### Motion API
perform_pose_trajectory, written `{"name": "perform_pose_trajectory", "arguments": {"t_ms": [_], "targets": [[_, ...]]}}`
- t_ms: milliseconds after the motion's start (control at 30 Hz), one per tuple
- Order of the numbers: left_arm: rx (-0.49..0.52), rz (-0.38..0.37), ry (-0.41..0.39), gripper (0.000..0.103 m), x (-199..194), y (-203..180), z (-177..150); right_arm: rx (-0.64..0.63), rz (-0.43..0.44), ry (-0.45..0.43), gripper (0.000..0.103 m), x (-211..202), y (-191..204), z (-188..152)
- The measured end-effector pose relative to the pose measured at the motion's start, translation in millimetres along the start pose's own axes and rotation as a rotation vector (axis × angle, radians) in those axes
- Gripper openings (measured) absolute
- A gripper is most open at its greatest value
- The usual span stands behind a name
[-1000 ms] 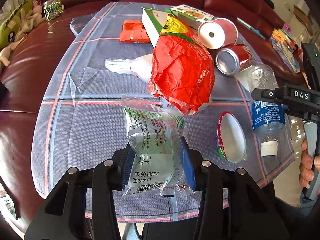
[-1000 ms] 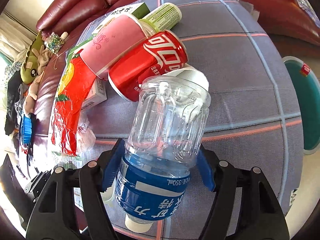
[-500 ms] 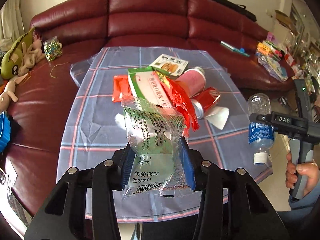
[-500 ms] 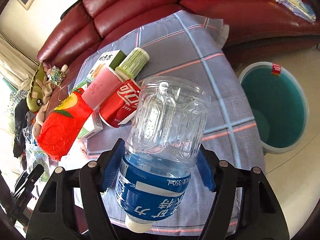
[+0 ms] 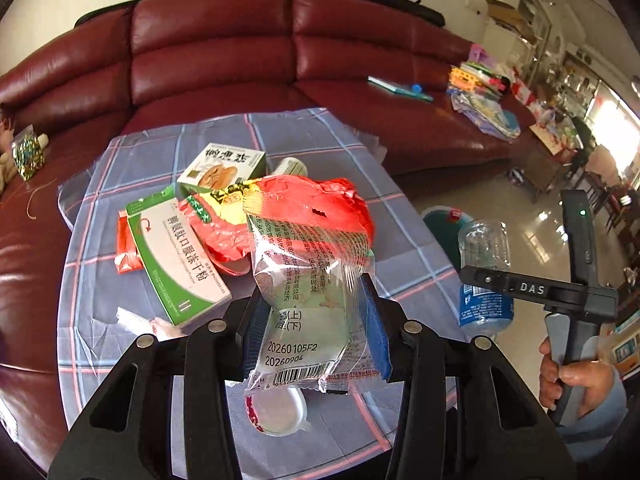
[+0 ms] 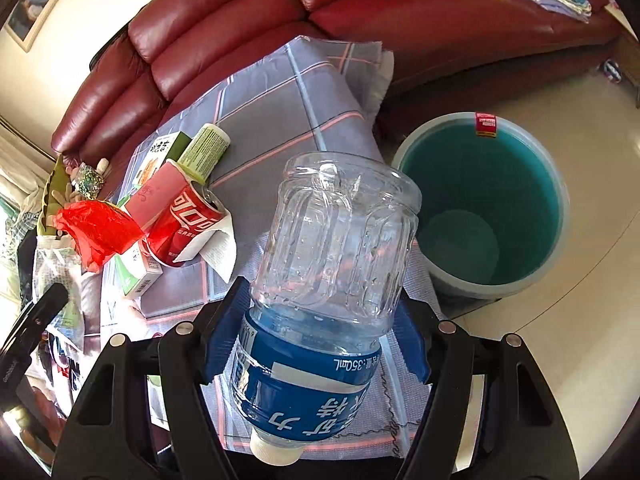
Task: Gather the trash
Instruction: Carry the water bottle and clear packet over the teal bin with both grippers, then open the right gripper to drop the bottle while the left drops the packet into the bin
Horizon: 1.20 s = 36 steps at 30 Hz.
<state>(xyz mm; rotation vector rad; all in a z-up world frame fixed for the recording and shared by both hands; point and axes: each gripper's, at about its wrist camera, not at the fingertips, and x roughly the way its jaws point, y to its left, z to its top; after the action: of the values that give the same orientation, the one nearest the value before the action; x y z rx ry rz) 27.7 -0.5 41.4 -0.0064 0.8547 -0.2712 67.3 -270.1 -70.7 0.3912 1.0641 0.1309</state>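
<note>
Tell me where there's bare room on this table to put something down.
The far half of the checked tablecloth, between the sofa and the green tube, lies bare. So does the strip between the cola can and the bucket-side edge. The pile around the red wrapper is crowded.

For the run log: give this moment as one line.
left gripper: shut on wrapper | right gripper: shut on bottle | bin: beside table, empty | can: on table
</note>
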Motion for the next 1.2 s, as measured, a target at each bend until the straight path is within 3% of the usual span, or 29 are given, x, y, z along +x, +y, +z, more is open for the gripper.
{"name": "perform_pose_trajectory", "arguments": {"t_ms": [233, 300, 500, 667, 900, 1067, 1200], "targets": [[0.057, -0.030, -0.092, 0.045, -34.5, -24.4, 23.5, 0.027, 0.019, -0.069, 0.065, -29.4, -14.0, 9.0], [0.078, -0.036, -0.088, 0.045, -26.3, -34.5, 30.9, 0.040, 0.010, -0.101, 0.065, -40.5, -22.2, 13.7], [0.139, -0.148, -0.002, 0.045, 31.0, -77.2, 43.4, 0.100, -0.077, -0.143, 0.065, -55.9, -71.7, 34.0], [0.198, -0.218, 0.091, 0.045, 98.7, -118.6, 50.5, 0.151, -0.140, -0.072, 0.065, -25.0, -121.5, 59.0], [0.263, -0.235, 0.203, 0.045, 183.5, -165.5, 64.2, 0.234, -0.137, 0.096, 0.066, 53.6, -173.2, 74.8], [0.260, -0.245, 0.258, 0.045, 222.3, -183.8, 68.7, 0.269, -0.117, 0.186, 0.066, 87.1, -189.7, 74.6], [0.267, -0.246, 0.286, 0.045, 240.1, -194.9, 69.3, 0.262, -0.126, 0.182, 0.066, 86.5, -193.0, 77.9]]}}
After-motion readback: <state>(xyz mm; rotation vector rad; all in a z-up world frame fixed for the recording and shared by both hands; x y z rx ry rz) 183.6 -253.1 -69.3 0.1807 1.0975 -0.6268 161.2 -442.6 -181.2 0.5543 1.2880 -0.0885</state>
